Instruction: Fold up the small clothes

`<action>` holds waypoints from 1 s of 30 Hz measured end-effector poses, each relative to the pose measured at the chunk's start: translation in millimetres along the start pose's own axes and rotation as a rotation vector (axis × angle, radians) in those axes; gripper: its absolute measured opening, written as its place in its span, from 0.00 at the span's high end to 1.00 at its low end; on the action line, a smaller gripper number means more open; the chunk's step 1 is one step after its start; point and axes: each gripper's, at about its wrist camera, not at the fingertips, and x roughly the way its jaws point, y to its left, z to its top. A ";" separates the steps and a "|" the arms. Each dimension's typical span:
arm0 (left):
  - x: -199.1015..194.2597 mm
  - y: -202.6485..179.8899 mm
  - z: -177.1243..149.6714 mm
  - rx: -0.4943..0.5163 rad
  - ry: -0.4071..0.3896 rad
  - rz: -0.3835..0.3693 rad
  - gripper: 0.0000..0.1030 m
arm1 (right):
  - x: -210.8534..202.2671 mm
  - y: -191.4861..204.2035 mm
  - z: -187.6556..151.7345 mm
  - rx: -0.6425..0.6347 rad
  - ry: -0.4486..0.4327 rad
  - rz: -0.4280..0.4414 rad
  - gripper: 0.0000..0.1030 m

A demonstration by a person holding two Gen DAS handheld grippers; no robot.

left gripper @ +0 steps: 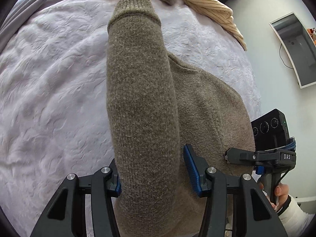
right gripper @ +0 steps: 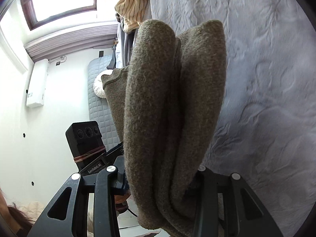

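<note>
A thick grey-brown knit sweater [left gripper: 142, 102], its ribbed cuff [left gripper: 134, 7] hanging forward, is lifted above a pale quilted bed [left gripper: 49, 88], with the left gripper [left gripper: 156, 169] half closed on its folded sleeve and the right gripper [right gripper: 164, 179] half closed on bunched folds.

"DAS" on right tool [left gripper: 227, 157]; "GenRobot.AI" on left tool [right gripper: 118, 150]

Both tools [left gripper: 154, 169] [right gripper: 158, 179] clamped, raised.
</note>
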 end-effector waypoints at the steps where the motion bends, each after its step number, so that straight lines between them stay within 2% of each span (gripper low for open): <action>1: 0.5 9.9 -9.4 -0.013 0.008 0.013 0.49 | 11.2 -3.1 -6.3 0.013 0.013 -0.002 0.58; 5: 13.9 37.4 -37.8 -0.059 0.039 0.053 0.49 | 50.4 -11.7 -14.7 0.020 0.059 -0.077 0.58; 9: 11.3 55.4 -52.7 -0.070 0.013 0.124 0.49 | 56.1 -7.8 -11.0 -0.035 0.056 -0.260 0.56; 10: 3.7 60.9 -55.1 -0.070 -0.002 0.126 0.49 | 50.9 -2.1 -9.6 -0.064 0.040 -0.324 0.51; 11: -1.7 63.5 -55.2 -0.074 -0.017 0.128 0.49 | 47.0 4.2 -13.6 -0.095 0.022 -0.391 0.38; 12: -7.6 65.9 -54.6 -0.078 -0.035 0.137 0.49 | 40.6 12.5 -11.6 -0.124 0.001 -0.452 0.33; 14: -20.8 76.3 -54.8 -0.073 -0.075 0.188 0.49 | 22.3 22.5 -18.4 -0.170 -0.054 -0.539 0.30; 16: -27.2 82.3 -52.0 -0.071 -0.103 0.233 0.49 | 3.4 29.6 -17.9 -0.189 -0.107 -0.552 0.30; 18: -29.5 93.1 -54.1 -0.081 -0.100 0.236 0.49 | -4.2 32.7 -22.9 -0.197 -0.124 -0.525 0.33; 21: -24.9 98.4 -56.1 -0.074 -0.088 0.229 0.49 | 11.5 26.2 -26.1 -0.171 -0.072 -0.446 0.45; 22: -21.8 94.6 -56.4 -0.063 -0.088 0.232 0.49 | 22.8 21.9 -27.6 -0.151 -0.036 -0.403 0.54; 23: -20.2 92.1 -57.1 -0.057 -0.087 0.231 0.49 | 27.0 17.8 -38.3 -0.134 -0.010 -0.378 0.75; 24: -18.2 88.6 -57.1 -0.054 -0.084 0.229 0.49 | 36.1 17.9 -38.8 -0.133 0.016 -0.368 0.92; 25: -16.3 85.8 -57.0 -0.053 -0.082 0.229 0.49 | 38.3 24.3 -47.6 -0.169 0.021 -0.383 0.92; 26: -14.8 85.3 -58.6 -0.051 -0.079 0.240 0.49 | 43.4 36.8 -50.2 -0.243 0.014 -0.444 0.92; 28: -5.3 85.2 -61.0 -0.044 -0.060 0.263 0.47 | 49.2 55.7 -55.2 -0.374 -0.004 -0.648 0.92; 29: 0.3 85.8 -62.5 -0.043 -0.054 0.261 0.47 | 53.5 56.5 -56.5 -0.421 -0.003 -0.742 0.92; 30: 6.7 86.4 -64.0 -0.044 -0.050 0.257 0.46 | 59.1 50.7 -54.4 -0.435 0.016 -0.789 0.92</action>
